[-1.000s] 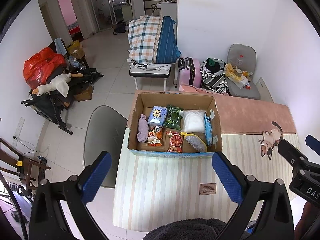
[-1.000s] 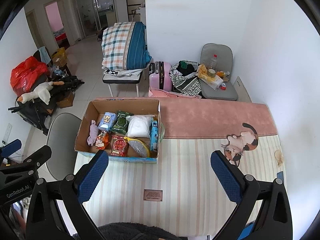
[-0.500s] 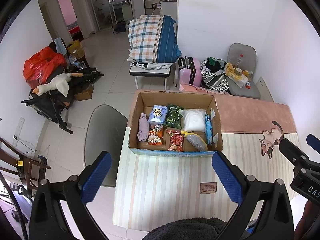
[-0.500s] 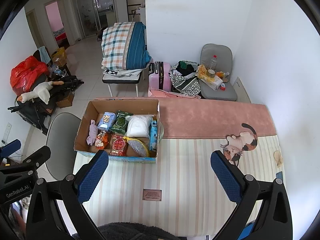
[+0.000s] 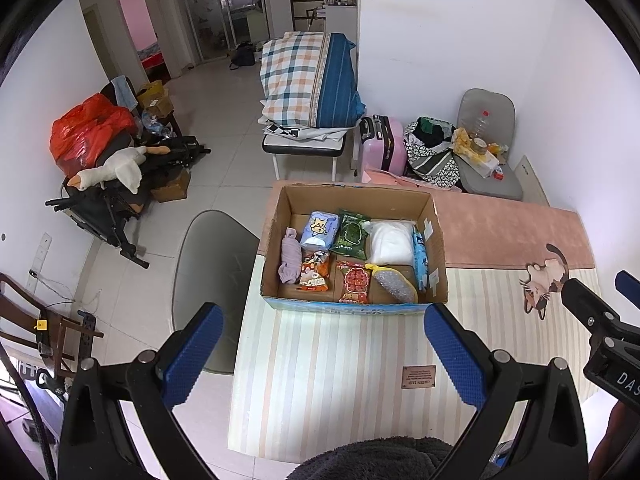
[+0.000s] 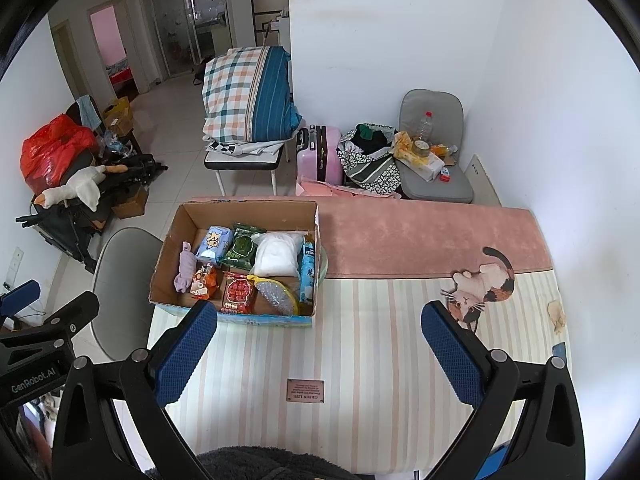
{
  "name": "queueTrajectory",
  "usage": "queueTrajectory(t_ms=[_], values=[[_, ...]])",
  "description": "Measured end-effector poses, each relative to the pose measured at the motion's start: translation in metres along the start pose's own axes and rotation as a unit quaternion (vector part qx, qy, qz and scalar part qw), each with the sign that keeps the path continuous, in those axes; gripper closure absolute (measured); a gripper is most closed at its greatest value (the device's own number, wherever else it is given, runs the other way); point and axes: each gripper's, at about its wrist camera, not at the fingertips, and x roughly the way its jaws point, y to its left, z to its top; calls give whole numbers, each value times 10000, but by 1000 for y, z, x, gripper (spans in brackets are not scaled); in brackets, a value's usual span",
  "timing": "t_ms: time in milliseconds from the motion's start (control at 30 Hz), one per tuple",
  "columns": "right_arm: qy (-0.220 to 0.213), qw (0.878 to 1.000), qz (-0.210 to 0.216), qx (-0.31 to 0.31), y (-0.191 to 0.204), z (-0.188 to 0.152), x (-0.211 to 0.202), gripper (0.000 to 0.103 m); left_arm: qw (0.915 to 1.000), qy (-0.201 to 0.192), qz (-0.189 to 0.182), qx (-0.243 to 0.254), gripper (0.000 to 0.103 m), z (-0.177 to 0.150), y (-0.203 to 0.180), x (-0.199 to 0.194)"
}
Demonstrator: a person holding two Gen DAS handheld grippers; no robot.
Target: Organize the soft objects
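An open cardboard box [image 5: 354,200] sits on the worktop at 12 o'clock, packed with a lilac sock roll [image 5: 291,256], snack packets [image 5: 352,282] and a white bag [image 5: 391,242].

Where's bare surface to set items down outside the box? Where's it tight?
Free: the striped mat between the cardboard box and the cat print, around the small label; also the pink runner right of the box. Crowded: the box interior is nearly full, bare only behind the lilac cloth roll.
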Motion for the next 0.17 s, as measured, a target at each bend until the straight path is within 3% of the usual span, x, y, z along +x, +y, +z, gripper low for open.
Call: queueTrajectory(t_ms=[167], values=[[1, 10000, 2, 6, 0, 0, 0, 0, 10000, -12, -31, -43, 0, 0, 3, -2]])
